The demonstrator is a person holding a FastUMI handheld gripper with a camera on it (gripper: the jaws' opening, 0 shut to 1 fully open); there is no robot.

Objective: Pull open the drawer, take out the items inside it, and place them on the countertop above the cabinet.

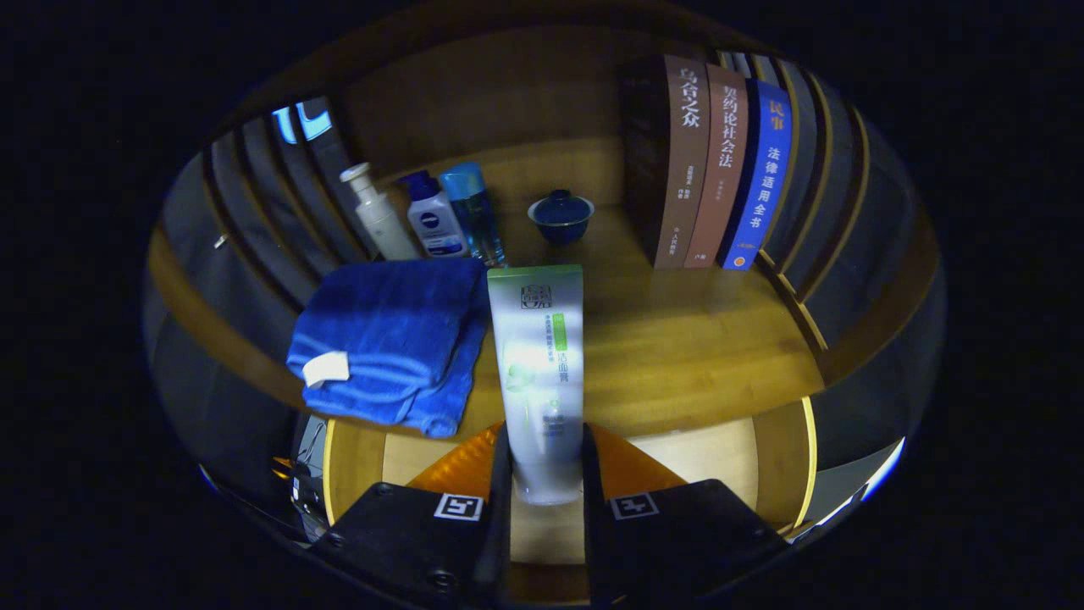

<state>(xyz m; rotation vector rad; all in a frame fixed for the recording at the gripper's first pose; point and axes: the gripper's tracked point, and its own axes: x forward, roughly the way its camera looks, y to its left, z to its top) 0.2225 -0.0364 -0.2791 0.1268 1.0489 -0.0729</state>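
Holding the white plastic cleanser tube with a green top band [539, 356] by its lower end, the gripper [546, 466] has both fingers clamped on it above the open wooden drawer [779, 457]. Held so low, the tube may tip onto the folded blue towel [389, 339] on the wooden countertop [694, 356]. Its print and the three book spines [720, 169] carry Chinese characters
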